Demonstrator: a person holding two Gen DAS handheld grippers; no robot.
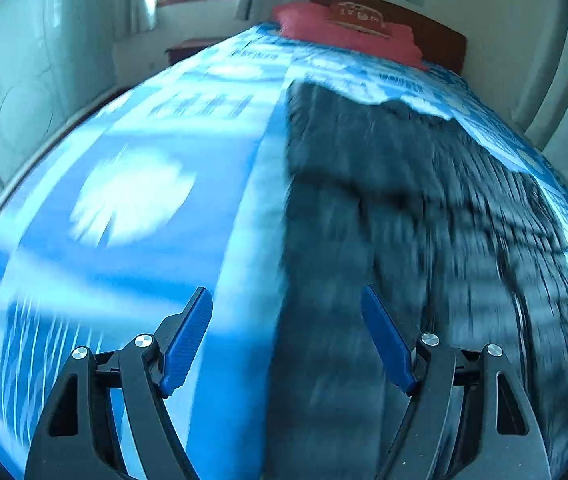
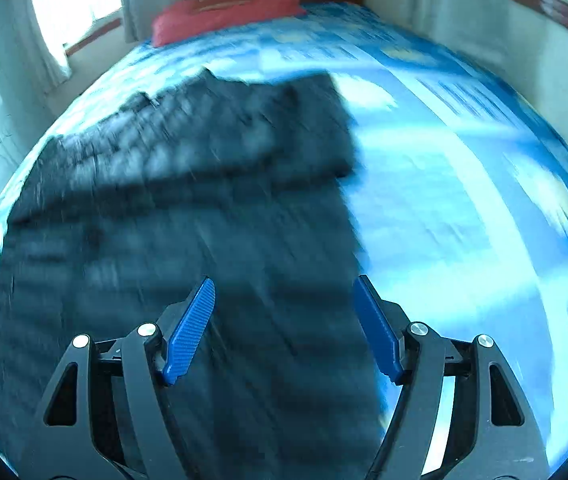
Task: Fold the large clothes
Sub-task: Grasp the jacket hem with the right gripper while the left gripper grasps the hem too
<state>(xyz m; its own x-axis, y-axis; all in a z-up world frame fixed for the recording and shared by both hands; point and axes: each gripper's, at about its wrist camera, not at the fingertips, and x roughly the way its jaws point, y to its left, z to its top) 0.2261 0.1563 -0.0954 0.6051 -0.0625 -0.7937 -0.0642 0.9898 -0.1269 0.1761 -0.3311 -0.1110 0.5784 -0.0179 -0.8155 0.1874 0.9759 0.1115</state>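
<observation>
A large dark grey garment (image 1: 404, 220) lies spread lengthwise on a bed with a blue and white patterned cover (image 1: 144, 200). In the left wrist view my left gripper (image 1: 286, 300) is open and empty above the garment's left edge. In the right wrist view the same garment (image 2: 184, 220) fills the left and middle, with a folded part across its far end. My right gripper (image 2: 284, 288) is open and empty above the garment's right edge. Both views are motion-blurred.
A red pillow (image 1: 344, 32) lies at the head of the bed against a dark wooden headboard (image 1: 424, 28). White walls and a curtained window (image 2: 76, 0) surround the bed. The bed cover (image 2: 464, 200) stretches to the right of the garment.
</observation>
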